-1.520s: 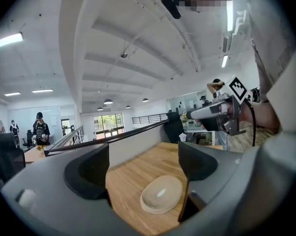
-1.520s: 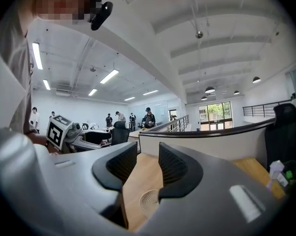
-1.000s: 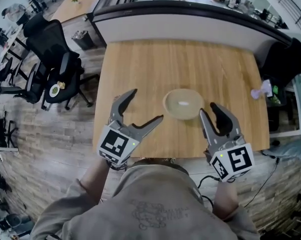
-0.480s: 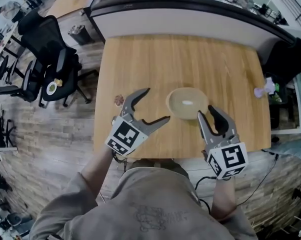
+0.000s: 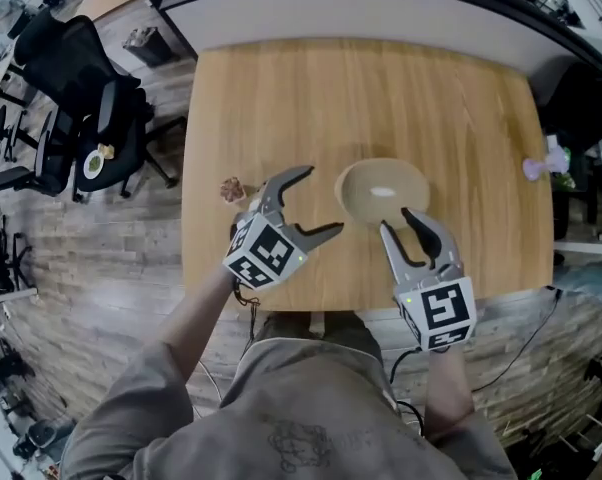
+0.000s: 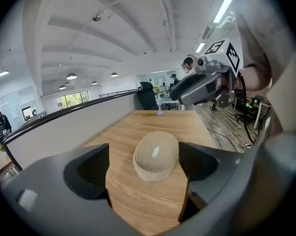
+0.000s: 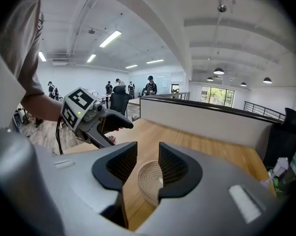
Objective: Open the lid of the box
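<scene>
A round, pale woven box (image 5: 383, 192) with a domed lid stands on the wooden table (image 5: 361, 88), near its front edge. My left gripper (image 5: 324, 203) hovers just left of the box with its jaws spread wide and nothing between them. In the left gripper view the box (image 6: 156, 155) lies straight ahead between the two fingers. My right gripper (image 5: 398, 221) is at the box's near right rim, jaws apart and holding nothing. In the right gripper view the box (image 7: 149, 183) shows through the gap, and the left gripper (image 7: 96, 119) is at the left.
A small brownish object (image 5: 231, 188) lies at the table's left edge. A purple and white item (image 5: 546, 163) sits at the right edge. A black office chair (image 5: 91, 118) stands left of the table, and a curved low wall (image 5: 351, 8) runs behind it.
Both grippers have come down toward the table and closed in on the box from either side. The box has not moved, and both jaws keep the same spread.
</scene>
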